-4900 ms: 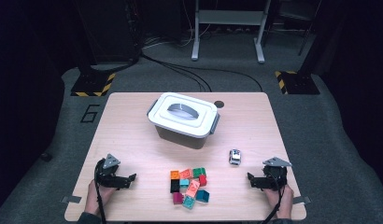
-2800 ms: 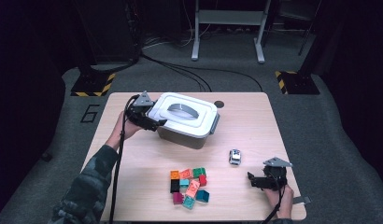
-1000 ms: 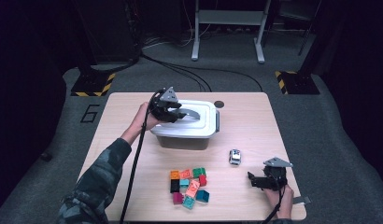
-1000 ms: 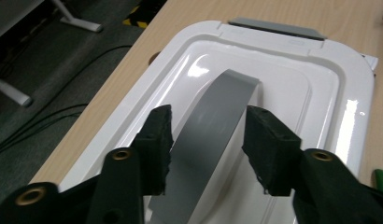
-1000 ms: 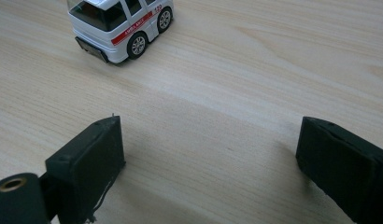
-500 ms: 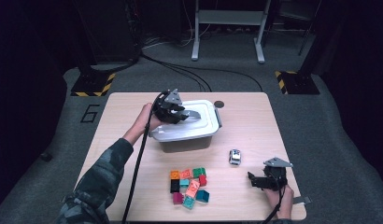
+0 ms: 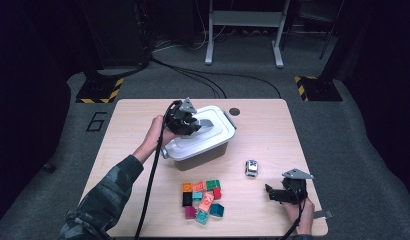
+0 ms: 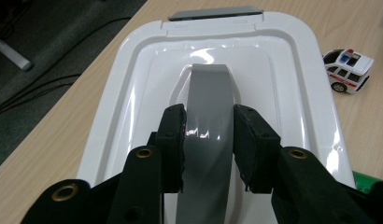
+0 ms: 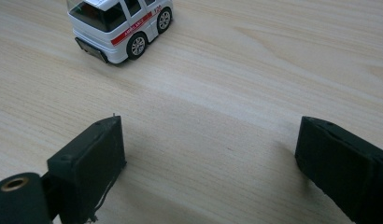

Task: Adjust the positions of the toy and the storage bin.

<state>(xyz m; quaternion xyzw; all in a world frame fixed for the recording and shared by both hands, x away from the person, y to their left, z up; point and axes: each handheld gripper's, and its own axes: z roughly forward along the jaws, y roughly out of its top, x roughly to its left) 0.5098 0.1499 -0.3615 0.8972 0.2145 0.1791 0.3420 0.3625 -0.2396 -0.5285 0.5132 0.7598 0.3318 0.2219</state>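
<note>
- High view: 1 wooden table (image 7: 263, 120) carries 1 grey plastic box with a white lid (image 7: 213, 137), tilted, 1 small white toy car (image 7: 251, 168) and 1 cluster of about 10 coloured building blocks (image 7: 202, 199). The left gripper (image 7: 185, 120) sits on the lid; the right gripper (image 7: 283, 192) rests near the table's front right corner.
- Left gripper view: the 2 black jaws have just been closing and now clamp the lid's 1 grey strap handle (image 8: 208, 116) between them.
- Right gripper view: the 2 jaws stand wide apart over bare wood, holding nothing, the toy car beyond them.
</note>
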